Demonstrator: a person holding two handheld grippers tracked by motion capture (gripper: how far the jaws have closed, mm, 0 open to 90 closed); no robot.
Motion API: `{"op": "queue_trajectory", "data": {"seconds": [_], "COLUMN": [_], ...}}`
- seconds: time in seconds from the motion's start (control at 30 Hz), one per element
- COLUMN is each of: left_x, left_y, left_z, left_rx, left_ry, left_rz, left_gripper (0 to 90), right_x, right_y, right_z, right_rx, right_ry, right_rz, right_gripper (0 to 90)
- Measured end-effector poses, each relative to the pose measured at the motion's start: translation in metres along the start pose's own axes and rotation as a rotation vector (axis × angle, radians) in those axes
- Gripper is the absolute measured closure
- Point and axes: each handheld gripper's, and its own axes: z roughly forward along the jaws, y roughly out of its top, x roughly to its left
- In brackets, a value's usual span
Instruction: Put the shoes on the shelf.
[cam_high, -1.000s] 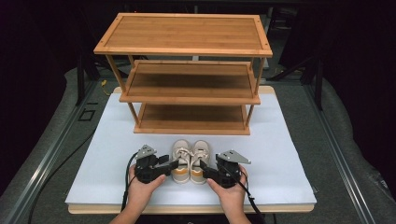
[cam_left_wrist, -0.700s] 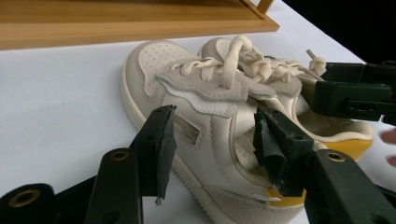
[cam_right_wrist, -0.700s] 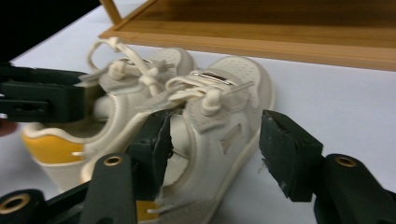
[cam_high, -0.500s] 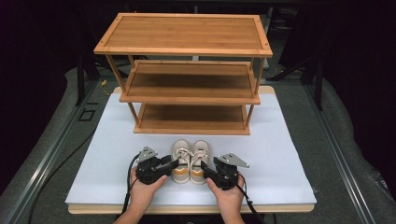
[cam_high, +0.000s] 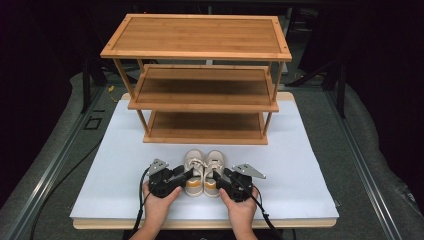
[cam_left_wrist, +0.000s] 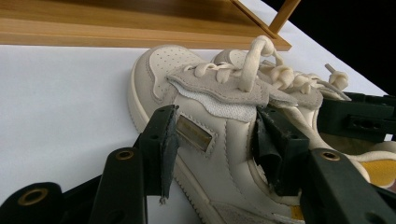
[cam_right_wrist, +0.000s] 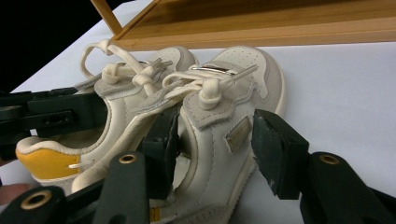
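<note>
Each hand-held gripper is built of black angular plastic. The left gripper (cam_high: 186, 175) and the right gripper (cam_high: 216, 176) each carry a grey three-cornered plate on top, seen from the high view. A black cable (cam_high: 139, 205) trails from the left unit and another black cable (cam_high: 262, 215) from the right unit. Both gripper views show two black jaw arms with brass-coloured ringed holes, each ending in a thick block faced with a dark pad. The forearms are bare, with no sleeves visible
</note>
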Motion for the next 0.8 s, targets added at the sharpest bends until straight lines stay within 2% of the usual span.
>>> {"op": "queue_trajectory", "data": {"seconds": [0.03, 0.07, 0.23, 0.27, 0.37, 0.53, 0.67, 0.8], "left_x": [-0.0001, -0.0002, -0.0018, -0.002, -0.0017, -0.0021, -0.0024, -0.003], "left_y": [-0.0004, -0.0009, -0.0025, -0.0026, -0.0042, -0.0064, -0.0088, -0.0097], "left_z": [0.0001, 0.0003, 0.0009, 0.001, 0.0009, 0.001, 0.001, 0.0009], "left_rx": [-0.003, -0.009, -0.022, -0.023, -0.038, -0.055, -0.073, -0.08], "left_ry": [0.001, 0.002, 0.018, 0.019, 0.02, 0.022, 0.024, 0.027], "left_rz": [-0.003, -0.007, -0.015, -0.015, -0.013, -0.035, -0.055, -0.066], "left_gripper": [50.6, 50.7, 51.9, 52.0, 51.9, 52.1, 52.1, 52.6], "right_x": [0.0005, 0.0015, 0.0023, 0.0029, 0.0021, 0.0024, 0.0015, 0.0012], "right_y": [-0.0003, -0.0006, -0.0031, -0.0034, -0.0041, -0.0052, -0.0072, -0.0075], "right_z": [0.0001, 0.0003, 0.0014, 0.0011, 0.0009, 0.0021, 0.004, 0.0031], "right_rx": [-0.001, -0.005, -0.035, -0.032, -0.034, -0.058, -0.079, -0.071], "right_ry": [0.004, -0.015, -0.017, -0.032, -0.014, -0.033, -0.011, -0.011], "right_rz": [0.0, -0.002, 0.008, 0.01, 0.015, 0.024, 0.067, 0.078], "right_gripper": [51.4, 51.5, 51.7, 51.7, 51.3, 48.4, 50.9, 52.6]}}
